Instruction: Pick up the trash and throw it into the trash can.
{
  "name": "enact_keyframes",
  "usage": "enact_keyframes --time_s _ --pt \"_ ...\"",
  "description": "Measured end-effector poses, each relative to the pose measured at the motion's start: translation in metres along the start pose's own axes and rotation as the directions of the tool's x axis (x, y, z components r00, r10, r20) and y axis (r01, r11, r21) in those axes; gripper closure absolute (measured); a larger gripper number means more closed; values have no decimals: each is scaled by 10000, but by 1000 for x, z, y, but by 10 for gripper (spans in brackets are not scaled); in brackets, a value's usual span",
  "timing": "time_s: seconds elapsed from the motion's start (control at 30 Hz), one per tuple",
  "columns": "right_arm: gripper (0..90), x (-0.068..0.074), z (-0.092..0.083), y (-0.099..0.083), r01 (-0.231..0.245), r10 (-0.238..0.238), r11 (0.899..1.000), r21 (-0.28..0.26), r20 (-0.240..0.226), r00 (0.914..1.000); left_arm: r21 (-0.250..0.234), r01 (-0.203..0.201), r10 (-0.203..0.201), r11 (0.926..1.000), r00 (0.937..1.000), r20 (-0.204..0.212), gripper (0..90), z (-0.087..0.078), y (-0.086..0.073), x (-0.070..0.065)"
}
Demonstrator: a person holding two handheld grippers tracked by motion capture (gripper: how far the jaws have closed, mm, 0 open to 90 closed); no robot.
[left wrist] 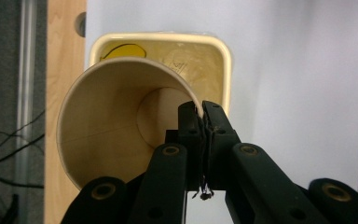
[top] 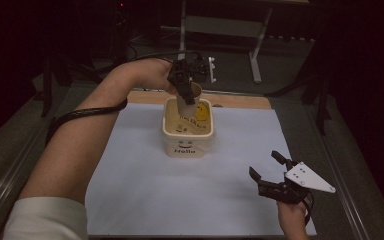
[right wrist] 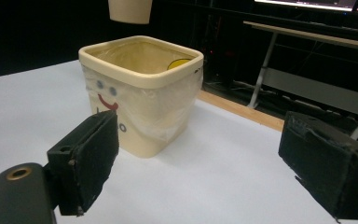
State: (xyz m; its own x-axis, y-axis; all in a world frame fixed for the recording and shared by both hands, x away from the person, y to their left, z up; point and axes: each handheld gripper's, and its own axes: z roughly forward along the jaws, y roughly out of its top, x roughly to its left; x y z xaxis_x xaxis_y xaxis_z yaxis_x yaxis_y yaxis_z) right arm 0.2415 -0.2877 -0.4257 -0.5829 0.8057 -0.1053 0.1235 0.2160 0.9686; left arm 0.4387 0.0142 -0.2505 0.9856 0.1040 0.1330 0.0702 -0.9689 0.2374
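A tan paper cup [top: 190,99] hangs over the far side of a cream square bin [top: 188,145] that has a smiley face and "Hello" on its front. My left gripper [top: 185,90] is shut on the cup's rim. In the left gripper view the jaws pinch the rim of the cup [left wrist: 116,121], whose mouth faces the camera, above the bin [left wrist: 214,70]. My right gripper [top: 270,169] stands open near the table's front right, nothing between its pads [right wrist: 91,161]. In the right gripper view the bin [right wrist: 142,100] stands ahead, and the cup's base [right wrist: 130,11] hangs above it.
The bin stands on a white sheet [top: 145,190] over a wooden board [top: 240,101]. A clear liner wraps the bin. Grey table borders run along both sides [top: 10,165]. A metal table frame [top: 220,25] stands in the dark behind. A black cable [top: 75,117] trails over the left forearm.
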Motion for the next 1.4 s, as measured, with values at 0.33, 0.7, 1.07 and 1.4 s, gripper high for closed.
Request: enact_keyframes --time_s 0.33,0.7,1.07,1.4 --pt "120 0 0 0 2 -2 10000 21 -9 10000 -23 22 -22 10000 9999 172 885 14 -1 5" --pt "120 0 0 0 42 -42 10000 65 -2 10000 8 75 -75 10000 9997 254 883 29 -3 8" --pt "120 0 0 0 32 -32 10000 72 11 10000 -96 424 -422 9991 9987 276 651 31 -5 11" --pt "120 0 0 0 25 -25 10000 20 19 10000 -646 680 -692 9956 9975 -162 442 17 -10 8"
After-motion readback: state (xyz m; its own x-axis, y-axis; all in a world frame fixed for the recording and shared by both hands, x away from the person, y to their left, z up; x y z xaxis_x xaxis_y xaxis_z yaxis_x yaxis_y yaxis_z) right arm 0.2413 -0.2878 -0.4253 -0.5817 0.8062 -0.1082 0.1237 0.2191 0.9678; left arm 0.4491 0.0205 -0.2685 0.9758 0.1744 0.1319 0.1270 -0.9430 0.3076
